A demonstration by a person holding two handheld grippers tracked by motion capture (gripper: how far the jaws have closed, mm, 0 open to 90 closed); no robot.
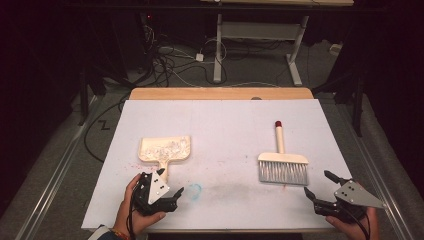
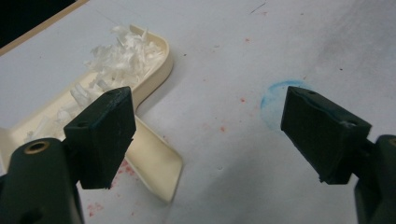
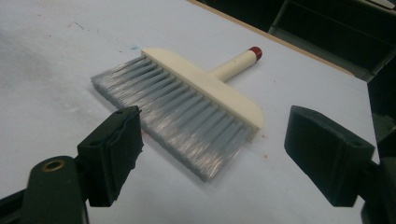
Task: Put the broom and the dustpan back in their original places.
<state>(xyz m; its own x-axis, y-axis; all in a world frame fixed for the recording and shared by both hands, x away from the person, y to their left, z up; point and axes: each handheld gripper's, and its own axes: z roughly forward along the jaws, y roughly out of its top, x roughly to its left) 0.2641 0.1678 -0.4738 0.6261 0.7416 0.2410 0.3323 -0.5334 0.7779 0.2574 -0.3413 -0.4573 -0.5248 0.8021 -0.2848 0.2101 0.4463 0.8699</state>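
White sheet-covered wooden table point(image 1: 225, 120), faint blue ring mark and red specks on it. Cream plastic hand brush with grey bristles and red-tipped handle point(image 1: 281, 162) lies flat on the right half, bristles toward the person. Cream plastic dustpan point(image 1: 164, 149) on the left half, holding white shredded scraps point(image 1: 165, 146), handle toward the person. Right gripper point(image 1: 318, 186) near the bristles, jaws wide apart, empty. Left gripper point(image 1: 170, 182) just beside the dustpan handle, jaws spread, holding nothing.

Dark room; grey floor point(image 1: 60, 165) with tangled cables point(image 1: 170, 65); white-legged desk frame point(image 1: 260, 45) behind white-topped table point(image 1: 225, 115).
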